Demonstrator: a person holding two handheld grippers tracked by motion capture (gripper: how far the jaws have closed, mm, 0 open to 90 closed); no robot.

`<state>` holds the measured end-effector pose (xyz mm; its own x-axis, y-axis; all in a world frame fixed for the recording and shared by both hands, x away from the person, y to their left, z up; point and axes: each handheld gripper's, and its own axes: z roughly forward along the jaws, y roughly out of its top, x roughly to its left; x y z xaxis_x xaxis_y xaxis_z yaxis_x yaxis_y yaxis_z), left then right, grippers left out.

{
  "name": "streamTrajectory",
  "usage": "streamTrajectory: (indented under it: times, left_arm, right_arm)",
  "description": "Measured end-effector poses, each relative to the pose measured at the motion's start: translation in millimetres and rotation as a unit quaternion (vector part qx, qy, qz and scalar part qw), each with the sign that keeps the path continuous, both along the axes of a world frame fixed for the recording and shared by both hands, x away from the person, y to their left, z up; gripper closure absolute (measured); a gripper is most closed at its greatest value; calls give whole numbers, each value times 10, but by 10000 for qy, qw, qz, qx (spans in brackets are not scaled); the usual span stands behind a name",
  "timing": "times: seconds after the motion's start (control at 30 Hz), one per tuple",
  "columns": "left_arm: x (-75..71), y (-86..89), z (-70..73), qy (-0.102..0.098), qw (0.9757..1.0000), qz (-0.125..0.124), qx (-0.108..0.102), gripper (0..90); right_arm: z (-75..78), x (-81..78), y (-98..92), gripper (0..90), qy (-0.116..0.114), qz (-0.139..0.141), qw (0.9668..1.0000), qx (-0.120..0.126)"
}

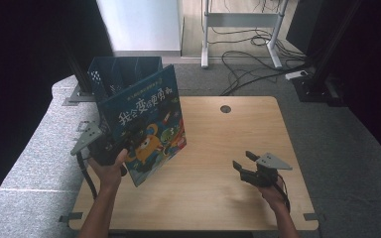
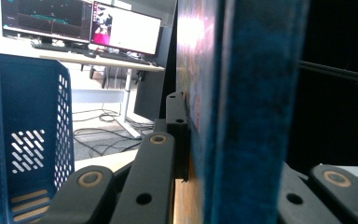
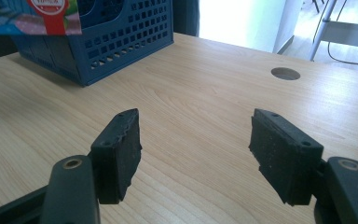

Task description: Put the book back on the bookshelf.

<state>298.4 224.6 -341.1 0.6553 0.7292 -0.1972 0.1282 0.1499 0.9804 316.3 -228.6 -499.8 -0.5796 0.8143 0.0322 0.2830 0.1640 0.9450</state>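
picture book [image 1: 146,126]: upright, tilted, long axis vertical, clamped at its lower left edge by the left gripper [image 1: 110,148] fingers. blue slotted basket [image 1: 121,74]: at twelve o'clock, just behind the book, mouth up. right gripper [image 1: 245,163]: fingers wide, empty, at three o'clock, well apart, above the counter [image 1: 218,198].
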Motion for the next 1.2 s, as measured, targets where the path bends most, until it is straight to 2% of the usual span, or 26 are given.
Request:
streamTrajectory:
  times: [0.37, 1.0, 1.2]
  left_arm:
    - [9, 153, 54, -36, 9998, 213, -56, 827]
    - [59, 413, 84, -69, 9978, 650, -75, 827]
    - [76, 481, 93, -63, 9969, 765, -149, 827]
  right_arm:
    - [-69, 18, -30, 325, 120, -101, 9999, -18]
    - [-133, 41, -43, 323, 254, -160, 9995, -20]
    - [-147, 45, -42, 323, 290, -158, 9994, -46]
